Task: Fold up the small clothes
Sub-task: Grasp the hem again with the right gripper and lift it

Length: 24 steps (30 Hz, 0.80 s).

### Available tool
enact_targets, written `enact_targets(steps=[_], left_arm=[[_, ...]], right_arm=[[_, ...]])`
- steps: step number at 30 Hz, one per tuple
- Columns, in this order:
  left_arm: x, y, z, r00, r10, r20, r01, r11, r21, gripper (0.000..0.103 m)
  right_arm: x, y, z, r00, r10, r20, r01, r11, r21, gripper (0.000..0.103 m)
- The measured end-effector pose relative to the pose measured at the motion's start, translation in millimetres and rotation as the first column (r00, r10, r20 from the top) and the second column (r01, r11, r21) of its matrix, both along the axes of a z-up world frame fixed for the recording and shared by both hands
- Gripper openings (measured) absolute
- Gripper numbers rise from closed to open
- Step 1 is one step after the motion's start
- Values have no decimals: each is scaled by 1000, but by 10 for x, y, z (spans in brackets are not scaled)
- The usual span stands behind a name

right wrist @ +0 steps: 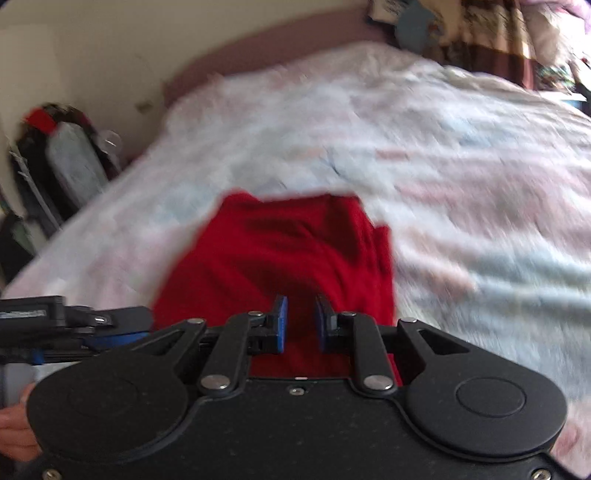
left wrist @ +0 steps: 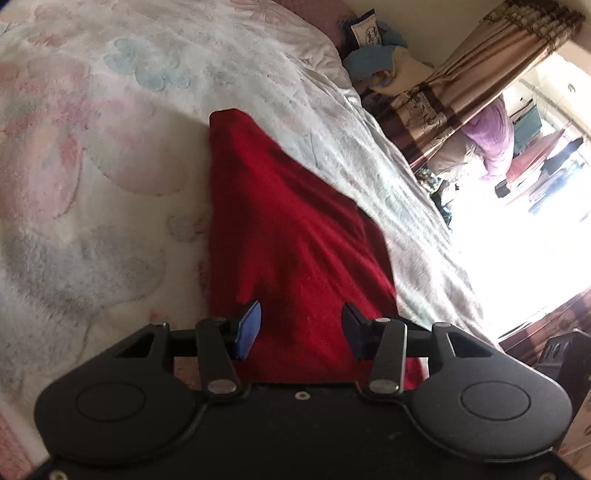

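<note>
Garment, red: one small knitted or fleecy piece lying on the bed, spread over a pale floral bedspread. In the left wrist view it fills the centre of the frame, narrowing to a rounded end toward the upper middle and widening toward the bottom, where it passes under the left tool. The cloth shows between and beyond the two fingers; neither blue-faced pad presses on it. Left tool state: jaws stand apart with a wide gap, nothing pinched.

Same garment in the right wrist view: centre of frame, its far edge roughly straight across the middle, a folded layer visible along its right side. The near part runs beneath the right tool. Right tool state: jaws stand close together with a narrow gap, red cloth seen through the gap behind them; the pads do not appear to clamp any fabric. This view is blurred.

Second tool body, black with blue trim: lower left of the right wrist view, just beside the garment's left edge. Part of a hand shows at the bottom left edge.

Writing: a small dark-bordered white cushion or packet at the upper right of the left wrist view bears dark characters, too small to read. No other labels legible.

Surroundings: brown patterned curtain at upper right, bright window beyond.
</note>
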State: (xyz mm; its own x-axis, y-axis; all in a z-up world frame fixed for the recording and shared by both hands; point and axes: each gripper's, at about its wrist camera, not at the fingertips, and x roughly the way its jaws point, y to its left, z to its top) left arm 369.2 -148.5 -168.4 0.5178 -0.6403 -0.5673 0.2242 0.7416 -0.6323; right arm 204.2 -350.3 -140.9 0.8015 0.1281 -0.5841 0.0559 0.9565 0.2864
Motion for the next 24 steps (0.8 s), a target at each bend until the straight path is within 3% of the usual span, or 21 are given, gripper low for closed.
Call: enact_targets(steps=[2,8,18,22,24], left_arm=[[13,-2,-40,1000,-7,3,7,1000,8,49],[94,13,-181,999,-6,-37,6,1000,-9,52],[22,229,72,999,40,0,-40,999,-11,55],[67,440,35,996,79,-35,-80,997,-13,56],[95,538,-8,994,92,-61,-95,995,-43,56]], right_arm=[[11,-37,-96,999,-22,-41,23,1000,11,15],[-17,-101,-206,997,-58,-46,59,998,20,15],[-52,-155,-195,998,-50,-47,52,998,46,15],[-44,-182,-179,998,-44,-51,46,997,55,16],[-85,-229,-128,999,-46,-22,47,995,82,24]])
